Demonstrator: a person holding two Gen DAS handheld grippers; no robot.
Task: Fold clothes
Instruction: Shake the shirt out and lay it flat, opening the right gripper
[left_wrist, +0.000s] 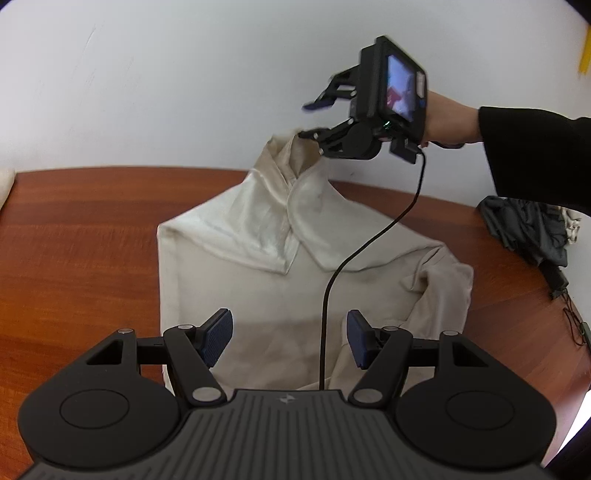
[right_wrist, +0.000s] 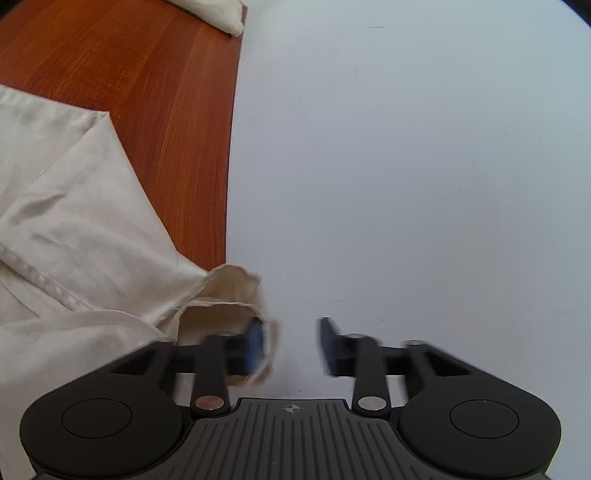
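A cream hoodie (left_wrist: 258, 295) lies flat on the wooden table (left_wrist: 74, 240), its right sleeve (left_wrist: 443, 288) folded in over the body. Its hood (left_wrist: 295, 206) is pulled up toward the wall, the tip lifted. My right gripper (left_wrist: 310, 120) hangs over the table's far edge by that tip, jaws apart. In the right wrist view the hood tip (right_wrist: 229, 291) drapes against the left finger of the right gripper (right_wrist: 291, 345), and the pads do not press on it. My left gripper (left_wrist: 290, 338) stands open over the hoodie's lower body, nothing between its fingers.
A dark heap of clothes (left_wrist: 528, 229) sits at the table's right edge. A folded cream cloth (right_wrist: 218, 11) lies at the far left end. The right gripper's black cable (left_wrist: 369, 251) trails across the hoodie. A white wall (left_wrist: 147, 74) runs along the table's far side.
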